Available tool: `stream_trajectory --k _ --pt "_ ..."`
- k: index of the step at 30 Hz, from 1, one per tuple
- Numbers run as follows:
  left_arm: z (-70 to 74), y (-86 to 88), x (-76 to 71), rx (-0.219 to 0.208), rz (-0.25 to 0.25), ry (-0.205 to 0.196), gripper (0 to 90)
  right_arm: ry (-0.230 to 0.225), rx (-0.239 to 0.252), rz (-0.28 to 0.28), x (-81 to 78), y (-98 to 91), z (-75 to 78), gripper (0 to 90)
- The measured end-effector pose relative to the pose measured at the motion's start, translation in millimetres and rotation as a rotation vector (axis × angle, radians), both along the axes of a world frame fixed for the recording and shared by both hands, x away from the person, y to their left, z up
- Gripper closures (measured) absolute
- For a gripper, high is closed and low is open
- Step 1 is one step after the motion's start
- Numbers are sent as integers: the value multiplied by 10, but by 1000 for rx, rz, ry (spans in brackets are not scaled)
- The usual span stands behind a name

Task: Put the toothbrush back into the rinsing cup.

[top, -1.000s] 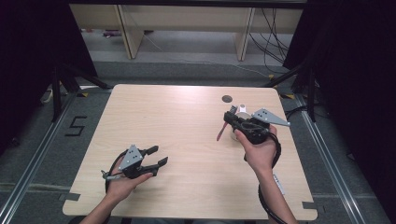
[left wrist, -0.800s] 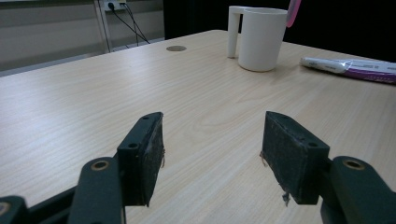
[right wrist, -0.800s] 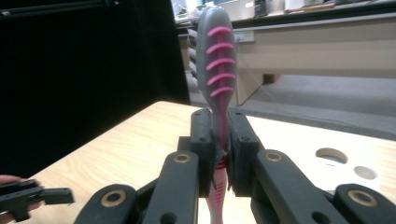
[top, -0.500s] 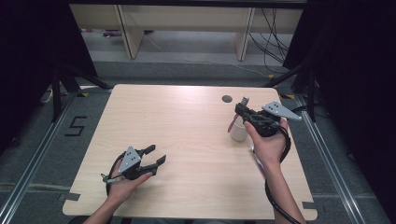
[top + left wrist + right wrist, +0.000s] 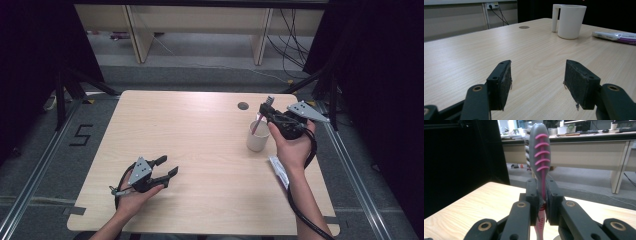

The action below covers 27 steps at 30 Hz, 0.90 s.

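My right gripper [image 5: 265, 113] is shut on a grey and pink toothbrush [image 5: 257, 125] at the table's right side. In the right gripper view the toothbrush [image 5: 539, 147] stands upright between the pads of that gripper [image 5: 542, 203], grey head up. Its pink lower end points down into the mouth of a white mug [image 5: 257, 138], just left of the hand. My left gripper [image 5: 168, 166] rests near the front left of the table, open with nothing between its pads [image 5: 537, 85]. From there the mug [image 5: 571, 21] stands far off, handle to the left.
A flat plastic-wrapped packet [image 5: 278, 170] lies by the right forearm, also seen past the mug [image 5: 616, 36]. A round cable hole [image 5: 243, 105] sits near the table's far edge. Dark stands and cables flank the wooden table [image 5: 200, 145].
The right hand has moved right and slightly up with the toothbrush, uncovering the white mug; the brush's pink end now sits over the mug's mouth. The left gripper has stayed put.
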<state>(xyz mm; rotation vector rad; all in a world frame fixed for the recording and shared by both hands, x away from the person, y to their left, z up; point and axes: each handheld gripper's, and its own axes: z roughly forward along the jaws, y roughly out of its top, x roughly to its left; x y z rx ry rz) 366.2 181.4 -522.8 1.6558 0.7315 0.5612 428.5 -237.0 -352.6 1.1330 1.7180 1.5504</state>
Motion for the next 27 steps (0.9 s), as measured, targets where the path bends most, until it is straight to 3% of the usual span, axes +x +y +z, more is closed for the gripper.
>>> stream_trajectory --k 11,27 --pt "7 5 1 10 2 12 381 -22 4 -25 68 -32 63 833" --pt "6 -8 -5 14 1 9 382 -38 -30 -74 185 -61 133 833"
